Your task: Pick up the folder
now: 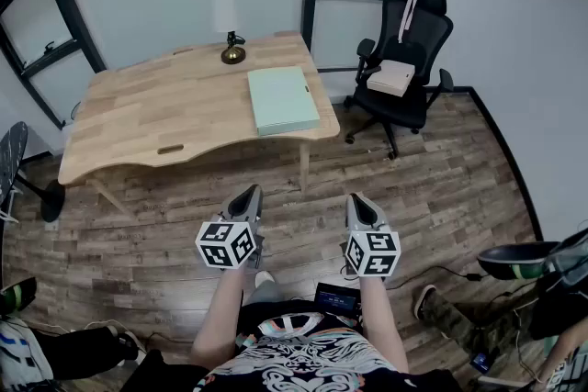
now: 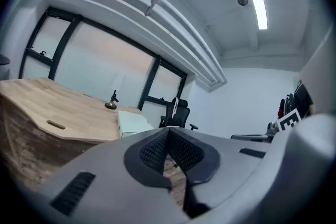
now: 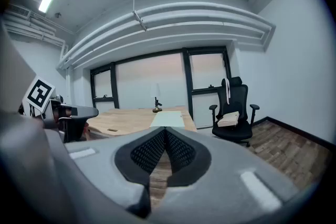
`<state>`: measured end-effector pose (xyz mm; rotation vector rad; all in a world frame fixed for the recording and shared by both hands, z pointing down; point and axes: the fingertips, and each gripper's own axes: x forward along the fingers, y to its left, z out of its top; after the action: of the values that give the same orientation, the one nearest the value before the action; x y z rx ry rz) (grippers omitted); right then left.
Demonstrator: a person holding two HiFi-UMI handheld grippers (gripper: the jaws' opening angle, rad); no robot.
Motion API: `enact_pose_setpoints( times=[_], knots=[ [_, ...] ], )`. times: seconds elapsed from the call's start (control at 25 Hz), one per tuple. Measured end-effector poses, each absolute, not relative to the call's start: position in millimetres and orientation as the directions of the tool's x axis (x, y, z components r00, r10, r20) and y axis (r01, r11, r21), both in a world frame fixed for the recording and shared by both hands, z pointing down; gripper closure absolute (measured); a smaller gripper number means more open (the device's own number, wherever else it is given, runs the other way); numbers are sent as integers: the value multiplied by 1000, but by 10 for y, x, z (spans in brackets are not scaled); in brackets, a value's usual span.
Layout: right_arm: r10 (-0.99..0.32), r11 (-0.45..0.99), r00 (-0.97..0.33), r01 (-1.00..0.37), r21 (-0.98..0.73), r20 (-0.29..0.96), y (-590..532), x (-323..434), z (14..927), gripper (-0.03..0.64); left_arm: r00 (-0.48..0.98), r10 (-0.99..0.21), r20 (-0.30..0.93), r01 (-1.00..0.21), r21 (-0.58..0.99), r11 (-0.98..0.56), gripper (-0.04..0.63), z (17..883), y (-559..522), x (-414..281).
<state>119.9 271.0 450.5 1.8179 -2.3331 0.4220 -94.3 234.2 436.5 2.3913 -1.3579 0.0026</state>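
A pale green folder point(image 1: 283, 99) lies flat near the right end of the wooden desk point(image 1: 165, 110). It also shows in the left gripper view as the folder point(image 2: 130, 123) and in the right gripper view as the folder point(image 3: 168, 119). My left gripper point(image 1: 251, 194) and right gripper point(image 1: 359, 202) are held side by side over the floor, well short of the desk. Both are shut with nothing between their jaws. The left gripper point(image 2: 168, 131) and the right gripper point(image 3: 164, 131) point toward the desk.
A small brass stand point(image 1: 233, 50) sits at the desk's far edge. A black office chair point(image 1: 404, 60) with a white box point(image 1: 390, 77) on its seat stands to the right of the desk. Clutter and cables lie on the wood floor point(image 1: 432, 188) near my feet.
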Motion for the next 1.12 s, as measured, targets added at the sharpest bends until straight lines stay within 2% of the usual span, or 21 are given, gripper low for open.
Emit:
enact_pose_setpoints(
  times=[0.36,0.76,1.12],
  knots=[
    [-919,239,-260,-965,-105,295,2657,1169,4501,612,456,-853,254,-882,254,-396,588,4439,2302,-1118],
    [-914,244,-276,-959,-143,297,2350,1172,4629,612,450,-857,250,-883,267,-386,588,4491,2011,-1142],
    [-906,211,-257,-963,-165,337,1257,1372,4924,612,434,-855,284,-889,292,-354,588,4780,973,-1061]
  ],
)
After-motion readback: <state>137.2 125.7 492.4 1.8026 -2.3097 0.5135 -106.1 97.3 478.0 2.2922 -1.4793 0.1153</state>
